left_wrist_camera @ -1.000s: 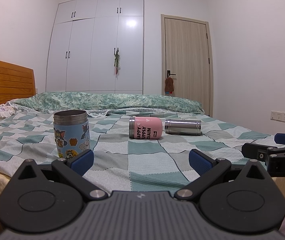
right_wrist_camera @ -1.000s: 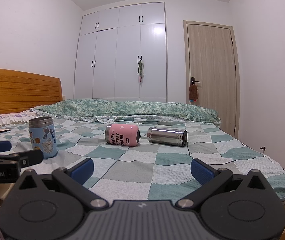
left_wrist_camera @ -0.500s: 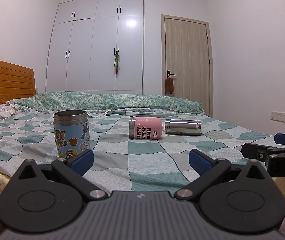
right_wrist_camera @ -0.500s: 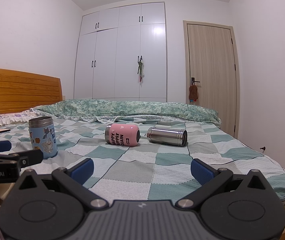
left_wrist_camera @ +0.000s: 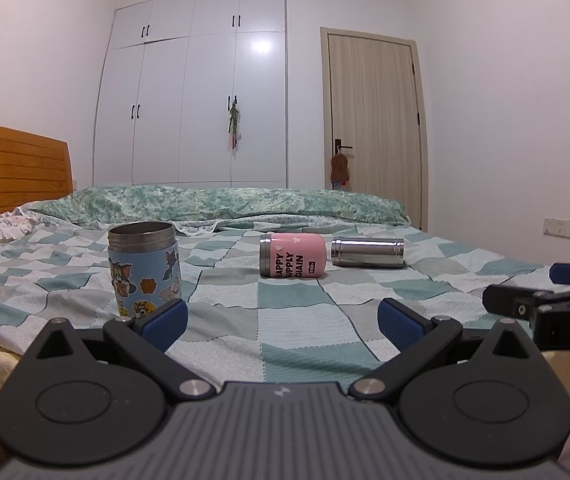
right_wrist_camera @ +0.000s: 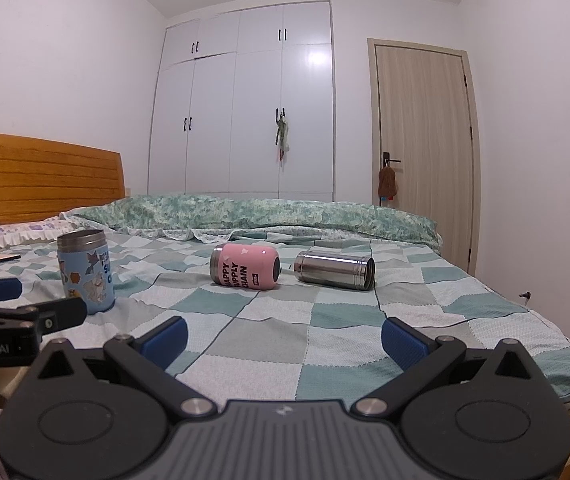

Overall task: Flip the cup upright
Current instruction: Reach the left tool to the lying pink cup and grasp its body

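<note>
**Three cups on the bed, both tongs spread wide and holding nothing**

Three cups were on the checked bedspread (left_wrist_camera: 293,320). One, the blue cartoon cup (left_wrist_camera: 144,268), stood upright with its steel mouth facing up. Two lay on their sides: the pink cup (left_wrist_camera: 293,255), printed with black lettering, and the steel cup (left_wrist_camera: 368,253).

Taking the pink cup as the landmark: the steel cup lay just to its right, close beside it, though contact could not be told. The blue cartoon cup stood well apart to its left and nearer the cameras. Behind it ran a rolled green quilt (left_wrist_camera: 221,204) across the bed, then one white wardrobe (left_wrist_camera: 193,92) and one wooden door (left_wrist_camera: 373,128). The wooden headboard (left_wrist_camera: 13,168) was far to its left.

There were two sets of tongs. The left tongs (left_wrist_camera: 283,320) were held low and level at the near edge of the bed, aimed roughly at the pink cup, fingers fully parted and gripping nothing; the left blue pad (left_wrist_camera: 165,322) sat in front of the cartoon cup's base, and contact could not be judged. The right tongs (right_wrist_camera: 283,338) were held alongside at the same height, also released wide and touching nothing, with the pink cup (right_wrist_camera: 245,266) and steel cup (right_wrist_camera: 335,270) ahead of them.
</note>
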